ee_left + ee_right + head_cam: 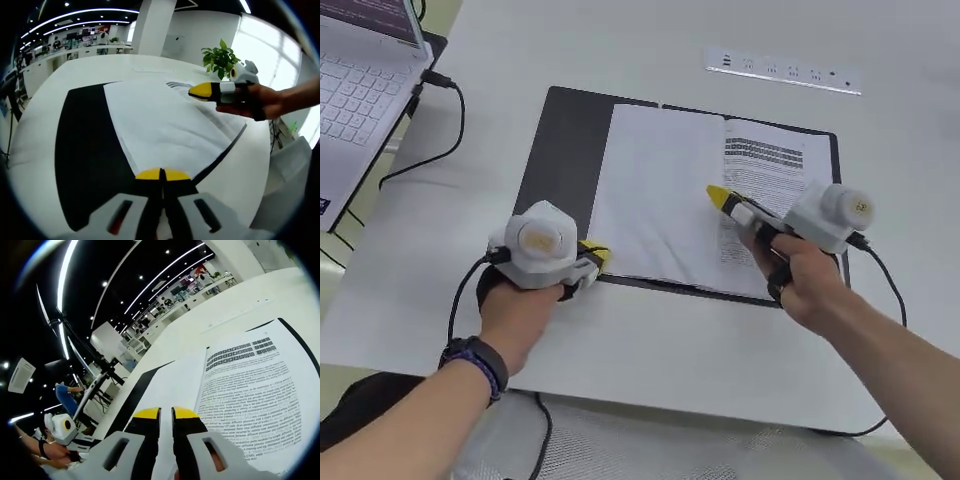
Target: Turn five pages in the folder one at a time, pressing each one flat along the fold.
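Left gripper [161, 174]: jaws pressed together, empty. Tips at near edge of open black folder with white pages [565, 140]. Right gripper [166, 412]: jaws nearly touching, empty. Tips over printed page [250, 390], fold [205, 365] running ahead.

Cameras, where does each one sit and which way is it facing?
Head view: on the headset, looking down at the folder; left hand and right hand show.
Left gripper view: at the folder's near edge, facing across it; left fingers.
Right gripper view: above the printed page, facing across it; right fingers.
Shared: the folder, all three.
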The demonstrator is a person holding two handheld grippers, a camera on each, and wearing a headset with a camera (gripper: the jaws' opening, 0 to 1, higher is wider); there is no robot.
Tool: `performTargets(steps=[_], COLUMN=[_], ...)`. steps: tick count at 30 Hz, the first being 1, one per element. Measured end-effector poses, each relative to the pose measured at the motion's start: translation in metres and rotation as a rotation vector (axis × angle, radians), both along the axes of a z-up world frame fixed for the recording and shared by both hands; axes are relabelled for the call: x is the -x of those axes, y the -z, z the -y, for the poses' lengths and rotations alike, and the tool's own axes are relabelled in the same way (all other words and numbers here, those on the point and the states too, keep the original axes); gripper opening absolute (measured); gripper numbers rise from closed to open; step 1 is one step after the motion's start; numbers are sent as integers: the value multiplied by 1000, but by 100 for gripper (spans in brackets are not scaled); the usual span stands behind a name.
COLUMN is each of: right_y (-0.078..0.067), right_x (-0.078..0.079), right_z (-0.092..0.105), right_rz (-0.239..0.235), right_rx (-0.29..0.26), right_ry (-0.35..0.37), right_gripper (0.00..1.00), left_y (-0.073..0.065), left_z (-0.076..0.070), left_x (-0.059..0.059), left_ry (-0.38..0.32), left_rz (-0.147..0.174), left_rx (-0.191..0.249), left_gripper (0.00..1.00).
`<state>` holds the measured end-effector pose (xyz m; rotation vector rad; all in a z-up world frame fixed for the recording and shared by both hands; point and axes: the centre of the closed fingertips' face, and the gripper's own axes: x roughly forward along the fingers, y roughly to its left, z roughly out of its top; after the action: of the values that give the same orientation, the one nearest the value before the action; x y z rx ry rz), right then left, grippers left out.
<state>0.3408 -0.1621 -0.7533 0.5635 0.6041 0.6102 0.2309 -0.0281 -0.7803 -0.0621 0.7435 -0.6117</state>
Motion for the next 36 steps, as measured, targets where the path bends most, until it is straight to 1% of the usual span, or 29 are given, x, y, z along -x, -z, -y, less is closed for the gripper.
performTargets(steps=[2,6,8,10,11,12,16,24,27,29,31,36], right_y=[0,4,5,7,4,4,3,3,5,6,6,7], right_x=[-3,-4,-4,-4,-5,-6,-11,-35,-45,-50,-55,-66], right_z=[0,0,-3,-5,-5,-5,-6,-3,0,2,4,6], right_rz=[-2,-16,-12,-15,-5,-12,-1,10,4,10,11,15], right_rx=[-7,0,16,22,10,5,7,-4,-13,-8,-15,-14], right_ry=[15,28,21,19,22,30,37,89,125,145,163,181], right_gripper=[6,2,0,0,0,0,0,0,0,0,0,0], left_y=[1,1,1,1,2,2,2,3,2,2,2,3], left_z=[0,0,0,0,-1,-1,-1,-1,-1,-1,-1,0], left_x=[-1,-1,-1,-1,-1,-1,-2,-2,-2,-2,-1,-2], left_ry=[-1,2,1,4,6,8,7,-4,-10,-12,-14,-15], left_rz=[-5,-4,-5,-4,-4,-2,-1,-5,-7,-8,-9,-11], left_rx=[3,2,4,3,2,1,0,5,5,5,6,8], left_gripper=[0,0,0,0,0,0,0,0,0,0,0,0])
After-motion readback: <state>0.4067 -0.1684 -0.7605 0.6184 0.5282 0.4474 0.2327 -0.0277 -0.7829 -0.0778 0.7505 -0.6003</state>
